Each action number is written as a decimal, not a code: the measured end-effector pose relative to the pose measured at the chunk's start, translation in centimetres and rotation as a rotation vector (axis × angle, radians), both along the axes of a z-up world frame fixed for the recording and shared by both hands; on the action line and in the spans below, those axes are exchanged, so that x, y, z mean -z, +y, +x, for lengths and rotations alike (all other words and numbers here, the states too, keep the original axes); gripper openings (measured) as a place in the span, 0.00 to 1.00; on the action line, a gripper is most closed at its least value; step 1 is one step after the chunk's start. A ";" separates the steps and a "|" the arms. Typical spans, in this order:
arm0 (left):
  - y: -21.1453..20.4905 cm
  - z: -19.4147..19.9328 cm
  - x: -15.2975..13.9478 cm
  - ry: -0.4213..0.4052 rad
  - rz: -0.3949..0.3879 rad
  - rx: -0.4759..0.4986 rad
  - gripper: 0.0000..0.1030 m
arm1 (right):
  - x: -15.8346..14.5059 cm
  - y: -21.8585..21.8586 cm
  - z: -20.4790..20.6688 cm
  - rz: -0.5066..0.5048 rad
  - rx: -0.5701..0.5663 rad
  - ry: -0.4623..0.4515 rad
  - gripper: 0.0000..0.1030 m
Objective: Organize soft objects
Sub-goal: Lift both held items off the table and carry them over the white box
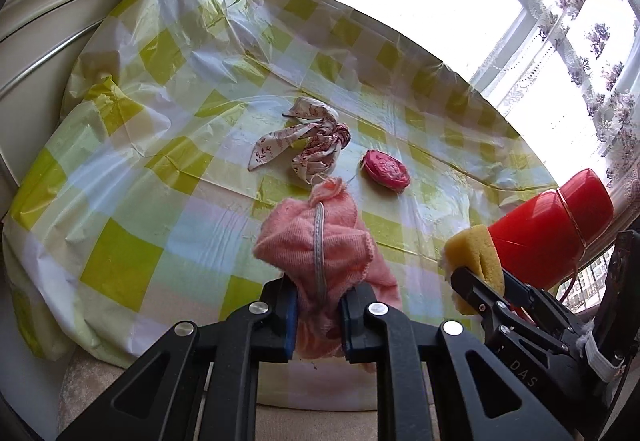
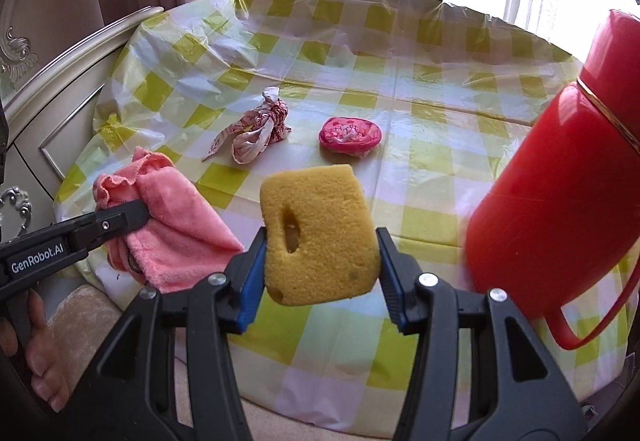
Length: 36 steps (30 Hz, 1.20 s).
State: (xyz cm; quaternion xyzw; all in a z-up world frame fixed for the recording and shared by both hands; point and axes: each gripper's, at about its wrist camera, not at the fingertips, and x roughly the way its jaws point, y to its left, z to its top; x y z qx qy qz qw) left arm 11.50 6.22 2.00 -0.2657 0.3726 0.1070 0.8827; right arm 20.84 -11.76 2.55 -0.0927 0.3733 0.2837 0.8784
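The left gripper (image 1: 318,315) is clamped tight on a bunched pink towel (image 1: 320,241), which stands up ahead of its jaws clear of the checked tabletop (image 1: 120,261). The right gripper (image 2: 320,261), just beside it, holds a yellow sponge (image 2: 318,233) squeezed between its blue pads at a middling width.

Both loads look lifted, so the step in hand seems to be carrying them to wherever the soft things get gathered. Keeping each grip firm and the towel's loose folds off the cloth should help, as should steering the sponge wide of the red flask (image 2: 560,181) close on the right gripper's outer side.

Ahead of both grippers lie a knotted floral scarf (image 1: 308,145) and a pink pouch (image 1: 386,169). No bin or basket shows. The flask's top is cut off, and the window glare hides the far edge.
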 end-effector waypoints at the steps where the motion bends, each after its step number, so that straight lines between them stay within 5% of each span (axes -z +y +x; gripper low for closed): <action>1: -0.6 -0.2 -0.3 -0.005 0.001 0.013 0.16 | -0.2 -0.9 -0.4 0.005 0.010 -0.003 0.53; 11: -7.5 -1.1 -2.9 -0.061 -0.023 0.175 0.16 | -1.5 -13.2 -3.1 0.002 0.180 -0.002 0.53; 24: -15.2 -0.3 -3.6 -0.059 -0.018 0.354 0.16 | -1.0 -33.6 -4.2 -0.118 0.603 0.015 0.53; 36: -18.2 0.5 -3.8 -0.040 0.010 0.403 0.16 | 0.7 -42.2 -1.6 -0.214 0.771 0.024 0.55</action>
